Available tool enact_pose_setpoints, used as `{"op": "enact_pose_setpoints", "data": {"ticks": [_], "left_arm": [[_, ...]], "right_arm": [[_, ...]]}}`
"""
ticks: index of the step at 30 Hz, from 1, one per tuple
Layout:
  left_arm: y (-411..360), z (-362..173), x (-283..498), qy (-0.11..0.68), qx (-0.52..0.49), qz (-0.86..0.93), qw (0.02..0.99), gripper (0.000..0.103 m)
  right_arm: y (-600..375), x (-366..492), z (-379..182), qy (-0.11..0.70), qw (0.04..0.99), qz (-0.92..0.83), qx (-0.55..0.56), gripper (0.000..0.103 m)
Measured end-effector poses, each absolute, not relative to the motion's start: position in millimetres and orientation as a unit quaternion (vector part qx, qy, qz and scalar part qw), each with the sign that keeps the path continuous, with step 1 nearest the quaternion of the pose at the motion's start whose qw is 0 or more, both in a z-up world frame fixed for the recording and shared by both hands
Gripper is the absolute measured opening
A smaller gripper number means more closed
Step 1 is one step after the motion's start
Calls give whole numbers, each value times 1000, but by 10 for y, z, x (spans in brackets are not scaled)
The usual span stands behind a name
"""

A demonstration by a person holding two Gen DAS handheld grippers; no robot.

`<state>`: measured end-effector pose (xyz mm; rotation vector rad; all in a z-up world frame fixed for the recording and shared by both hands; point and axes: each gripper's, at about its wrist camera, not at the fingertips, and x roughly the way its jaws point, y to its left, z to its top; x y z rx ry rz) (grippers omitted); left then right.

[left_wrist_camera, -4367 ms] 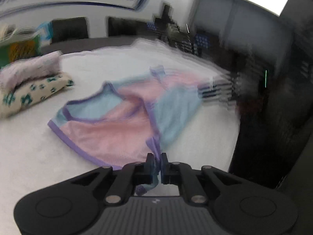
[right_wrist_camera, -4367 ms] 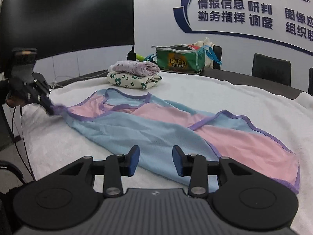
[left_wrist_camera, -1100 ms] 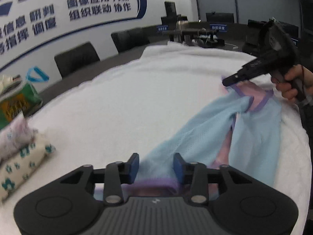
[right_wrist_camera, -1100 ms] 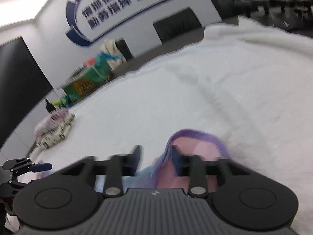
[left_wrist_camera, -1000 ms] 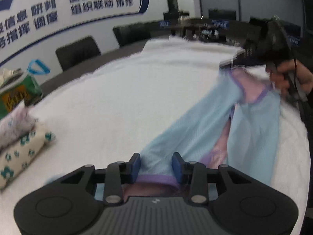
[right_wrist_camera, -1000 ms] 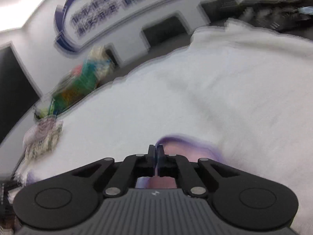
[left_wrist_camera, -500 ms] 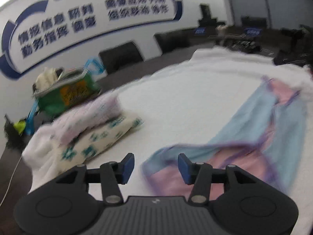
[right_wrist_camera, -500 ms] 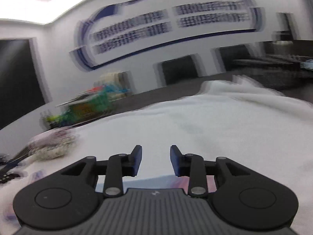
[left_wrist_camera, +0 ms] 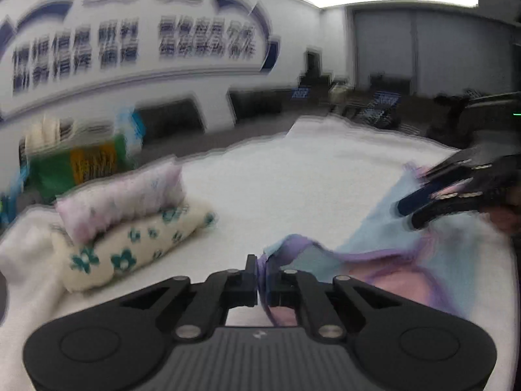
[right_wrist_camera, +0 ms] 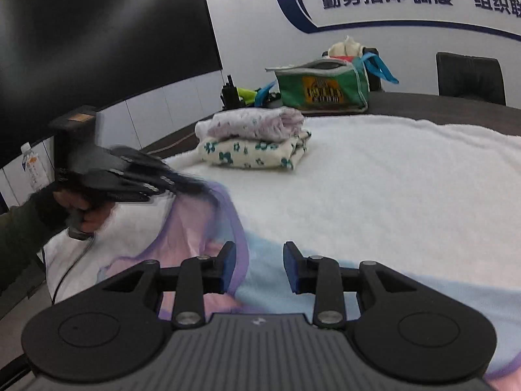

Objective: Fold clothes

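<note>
A pink and light-blue mesh garment with purple trim lies on the white towel-covered table. My left gripper is shut on its purple hem, which is lifted a little. In the right wrist view the left gripper is blurred, held by a hand at the left, with the garment hanging from its tip. My right gripper is open just above the blue part, with nothing between its fingers. It also shows at the right of the left wrist view as the right gripper, over the garment's far side.
A stack of two folded clothes sits at the table's far left, also seen as the stack. Behind it stands a green bag. A black chair and a large dark screen lie beyond the table.
My left gripper, open half a second ago, has shut on the purple hem. My right gripper, shut a second ago, stays open and has swung left over the garment.
</note>
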<state>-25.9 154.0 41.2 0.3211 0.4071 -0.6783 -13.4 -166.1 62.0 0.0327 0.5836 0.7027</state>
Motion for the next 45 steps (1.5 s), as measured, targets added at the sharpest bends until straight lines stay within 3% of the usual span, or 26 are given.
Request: {"op": "enact_pose_setpoints", "data": {"ticks": [6, 7, 10, 15, 17, 19, 22, 25, 26, 31, 33, 34, 35, 37, 39, 42, 43, 44, 45], "left_arm": [[1381, 135, -819, 229, 268, -330, 876, 9], [1431, 163, -812, 228, 258, -325, 881, 13], [1661, 334, -765, 220, 199, -309, 903, 39], [1924, 539, -826, 199, 150, -307, 919, 42], [1934, 578, -899, 193, 154, -308, 919, 42], [1927, 568, -964, 192, 162, -318, 914, 42], [1892, 543, -1048, 187, 172, -353, 901, 44], [1860, 479, -1078, 196, 175, -389, 883, 63], [1843, 438, -1075, 202, 181, -389, 880, 63], [1672, 271, -1007, 214, 183, -353, 893, 63], [1614, 225, -998, 221, 180, -370, 884, 62], [1593, 210, -1010, 221, 188, -378, 879, 53], [1610, 205, -961, 234, 178, -371, 881, 27], [1660, 199, -837, 264, 150, -353, 885, 2], [1830, 188, -732, 275, 103, -336, 895, 4], [1982, 199, -699, 280, 71, -332, 898, 4], [1999, 210, -726, 276, 73, -328, 900, 4], [2011, 228, -767, 271, 77, -326, 902, 5], [2017, 250, -816, 267, 78, -328, 903, 6]], "right_arm": [[-1610, -320, 640, 271, 885, 378, -29, 37], [-1487, -365, 649, 263, 876, 402, -44, 42], [-1102, -542, 643, 243, 841, 474, -94, 52], [-458, -893, 458, 214, 779, 557, -193, 53], [-333, -913, 365, 213, 768, 561, -222, 47], [-285, -819, 379, 231, 760, 567, -218, 12], [-303, -514, 547, 264, 754, 576, -171, 10], [-300, -161, 663, 292, 759, 567, -131, 10], [-284, -70, 652, 304, 761, 560, -123, 10], [-212, 371, 600, 358, 768, 523, -85, 11], [-344, 264, 691, 333, 773, 534, -82, 13], [-413, 203, 737, 318, 775, 540, -81, 18], [-508, 83, 795, 296, 778, 547, -91, 24], [-709, -205, 878, 253, 782, 559, -110, 58], [-719, -371, 792, 248, 773, 567, -138, 64], [-676, -597, 634, 246, 763, 570, -181, 64], [-613, -638, 563, 251, 765, 563, -189, 58], [-552, -613, 514, 267, 762, 560, -184, 48], [-490, -588, 464, 283, 760, 558, -180, 11]]}}
